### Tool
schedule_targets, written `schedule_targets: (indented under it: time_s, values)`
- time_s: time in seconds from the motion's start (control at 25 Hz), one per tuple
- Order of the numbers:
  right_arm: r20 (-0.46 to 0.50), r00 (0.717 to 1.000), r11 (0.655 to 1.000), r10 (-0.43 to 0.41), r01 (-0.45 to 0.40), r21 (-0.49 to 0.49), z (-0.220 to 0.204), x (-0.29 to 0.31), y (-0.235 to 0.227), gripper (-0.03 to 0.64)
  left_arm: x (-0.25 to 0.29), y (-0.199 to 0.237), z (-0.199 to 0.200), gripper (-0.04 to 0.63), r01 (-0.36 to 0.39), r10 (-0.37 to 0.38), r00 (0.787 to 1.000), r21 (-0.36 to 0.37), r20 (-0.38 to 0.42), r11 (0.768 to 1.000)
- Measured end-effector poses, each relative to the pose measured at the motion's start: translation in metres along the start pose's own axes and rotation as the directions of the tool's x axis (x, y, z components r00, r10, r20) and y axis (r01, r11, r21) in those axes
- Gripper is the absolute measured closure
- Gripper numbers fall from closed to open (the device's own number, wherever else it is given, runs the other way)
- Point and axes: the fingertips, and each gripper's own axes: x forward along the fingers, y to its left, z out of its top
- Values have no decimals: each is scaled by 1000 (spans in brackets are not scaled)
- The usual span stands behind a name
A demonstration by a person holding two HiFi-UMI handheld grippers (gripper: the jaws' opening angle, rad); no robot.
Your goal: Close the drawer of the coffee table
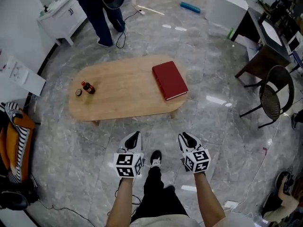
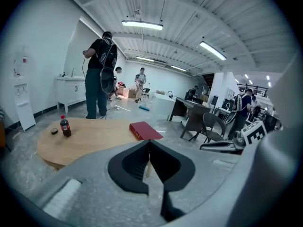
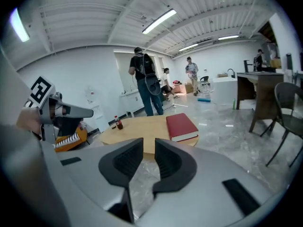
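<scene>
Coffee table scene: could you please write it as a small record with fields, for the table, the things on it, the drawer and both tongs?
table: oval wooden coffee table
on it: red book lying flat at the right end; cola bottle upright at the left end, with a small round thing beside it
drawer: none shows standing open in any view
left tongs: shut, empty, apart from the table
right tongs: open, nothing between them, apart from the table
beyond the table: a person standing

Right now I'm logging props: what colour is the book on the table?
The book is red, clearest in the head view.
</scene>
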Motion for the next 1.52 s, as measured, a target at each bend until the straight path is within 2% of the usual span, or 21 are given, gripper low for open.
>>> schedule_targets:
  time_s: [0.2,0.48,0.68,0.8,1.08,1.32,1.52]
  values:
    - [30,998,995,-52,49,81,36,-70,26,534,-63,-29,38,586,10,-10,1000,29,-1,1000]
    - [72,997,995,-32,25,95,65,-163,88,540,-155,-68,44,586,56,-56,998,-29,7,998]
    - [101,994,994,-41,30,108,55,-210,101,549,-191,-82,46,586,34,-32,998,-49,45,998]
    - [126,991,989,-40,21,146,54,-225,114,565,-210,-95,44,586,31,-30,998,-25,49,999]
    - [126,991,997,47,-55,56,39,-266,161,594,-253,-127,23,586,26,-25,997,-14,69,1000]
    - [113,993,997,36,-43,66,11,-291,167,600,-280,-153,-2,586,26,-27,998,10,62,1000]
    - [124,992,997,18,-27,79,6,-305,168,601,-294,-161,-8,586,33,-34,997,13,64,999]
